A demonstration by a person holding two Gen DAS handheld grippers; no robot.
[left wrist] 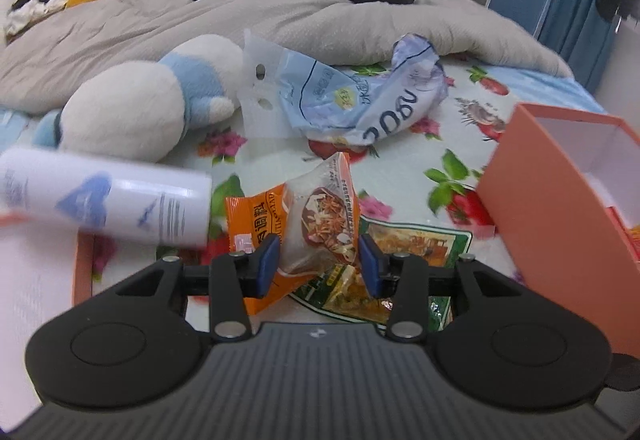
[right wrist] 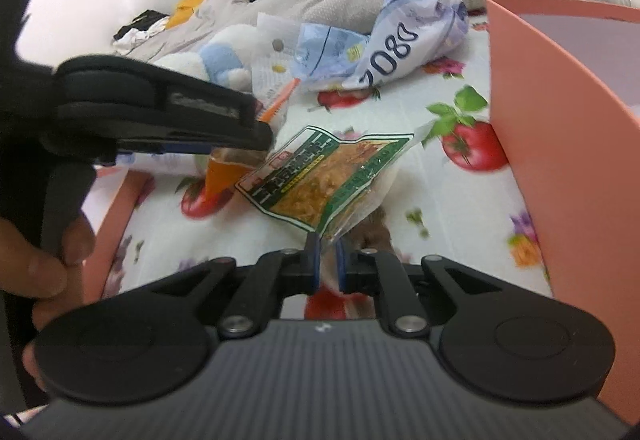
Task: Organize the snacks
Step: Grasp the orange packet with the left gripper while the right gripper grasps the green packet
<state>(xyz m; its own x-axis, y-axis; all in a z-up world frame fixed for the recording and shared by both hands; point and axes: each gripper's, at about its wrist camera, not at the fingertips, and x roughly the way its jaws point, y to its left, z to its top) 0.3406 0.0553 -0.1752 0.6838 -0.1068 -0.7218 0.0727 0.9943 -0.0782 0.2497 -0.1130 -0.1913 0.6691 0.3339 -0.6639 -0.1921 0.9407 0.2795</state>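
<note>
Left tongs [left wrist: 320, 264] clamp orange snack packet [left wrist: 316, 224]; right tongs [right wrist: 327, 260] pinch green packet [right wrist: 320, 179].

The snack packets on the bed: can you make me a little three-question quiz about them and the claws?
1. True or false: the right claw pinches the green packet by a corner.
2. What does the left claw hold? A the white spray can; B the orange packet; C the plush toy.
3. Fill in: the open box is ____ coloured.

Key: 1 true; 2 B; 3 orange-pink.
</note>
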